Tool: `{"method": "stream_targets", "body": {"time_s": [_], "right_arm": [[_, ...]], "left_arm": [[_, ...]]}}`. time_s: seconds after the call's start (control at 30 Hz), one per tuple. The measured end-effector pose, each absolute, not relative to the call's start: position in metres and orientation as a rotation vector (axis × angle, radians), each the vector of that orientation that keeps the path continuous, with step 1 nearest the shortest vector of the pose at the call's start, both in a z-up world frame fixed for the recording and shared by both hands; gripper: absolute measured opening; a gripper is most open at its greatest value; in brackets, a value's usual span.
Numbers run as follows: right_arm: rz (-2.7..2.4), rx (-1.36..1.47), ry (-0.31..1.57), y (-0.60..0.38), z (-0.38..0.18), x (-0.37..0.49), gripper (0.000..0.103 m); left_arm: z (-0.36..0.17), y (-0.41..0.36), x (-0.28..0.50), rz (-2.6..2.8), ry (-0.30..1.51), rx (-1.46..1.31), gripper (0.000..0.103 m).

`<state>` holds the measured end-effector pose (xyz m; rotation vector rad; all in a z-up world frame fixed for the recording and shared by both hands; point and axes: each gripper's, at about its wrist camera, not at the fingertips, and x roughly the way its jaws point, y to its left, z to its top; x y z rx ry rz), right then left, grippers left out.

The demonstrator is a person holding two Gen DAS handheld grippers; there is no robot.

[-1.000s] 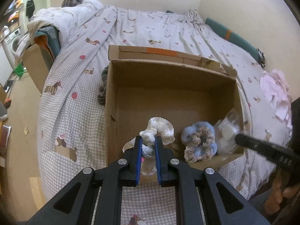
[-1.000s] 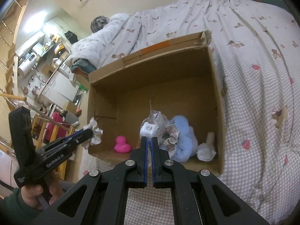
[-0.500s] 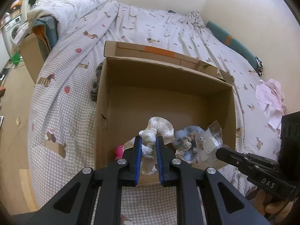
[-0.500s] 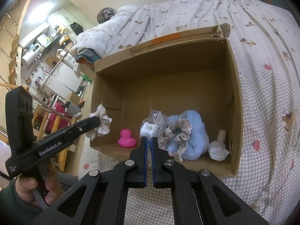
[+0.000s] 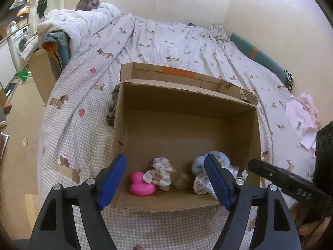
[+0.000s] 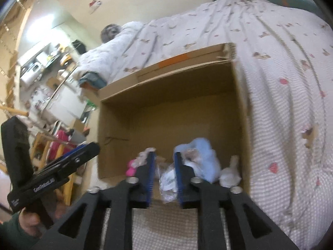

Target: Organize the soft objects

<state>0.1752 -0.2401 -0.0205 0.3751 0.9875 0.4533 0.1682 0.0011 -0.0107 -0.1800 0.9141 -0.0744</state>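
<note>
left gripper (image 5: 165, 178) spread wide w/ nothing in it, right gripper (image 6: 164, 176) partly open over the cardboard box (image 5: 257, 137) near edge. inside the box near wall: blue scrunchie (image 5: 198, 164), clear packet (image 6: 167, 179), cream scrunchie (image 5: 160, 171), pink duck (image 5: 140, 185).

Right gripper (image 6: 164, 174) low at the near edge of an open box (image 6: 242, 112), jaws parted, nothing clamped. Between the blue pads (image 6: 151, 173), a clear bag (image 6: 167, 182) lying on the box floor. Just right of it, a blue scrunchie (image 6: 205, 152), then a small white bundle (image 6: 231, 174) against the right wall. Left of the pads, a frilly cloth (image 6: 143, 156) beside a pink duck (image 6: 130, 167), mostly hidden. Box resting on a checked bedspread (image 6: 287, 108). Left gripper (image 6: 83, 152) outside the box's left wall, jaw state unclear from this side; blurred throughout.
</note>
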Motion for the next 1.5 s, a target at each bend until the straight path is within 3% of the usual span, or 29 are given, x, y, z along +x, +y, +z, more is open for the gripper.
{"method": "stream_targets", "body": {"time_s": [0.03,0.1,0.6,0.8,0.9,1.17,1.5], "right_arm": [[0.441,0.386,0.987,-0.243,-0.022,0.176,0.073],[0.387,0.387,0.967,-0.249,-0.02,0.176,0.086],[0.228,0.295,0.889,-0.241,-0.002,0.169,0.086],[0.218,0.238,0.83,-0.233,0.012,0.158,0.093],[0.208,0.226,0.798,-0.232,0.019,0.151,0.103],[0.183,0.172,0.76,-0.228,0.032,0.13,0.103],[0.178,0.169,0.767,-0.234,0.032,0.107,0.103]], "left_arm": [[-0.011,0.002,0.168,-0.071,0.917,-0.18,0.075],[-0.011,0.005,0.17,-0.064,0.922,-0.185,0.075],[-0.008,0.017,0.166,0.013,0.901,-0.221,0.075],[0.0,0.03,0.155,0.028,0.869,-0.226,0.075],[0.006,0.034,0.147,0.043,0.846,-0.214,0.076],[0.019,0.041,0.122,0.039,0.823,-0.183,0.093],[0.03,0.03,0.088,0.013,0.758,-0.071,0.102]]}}
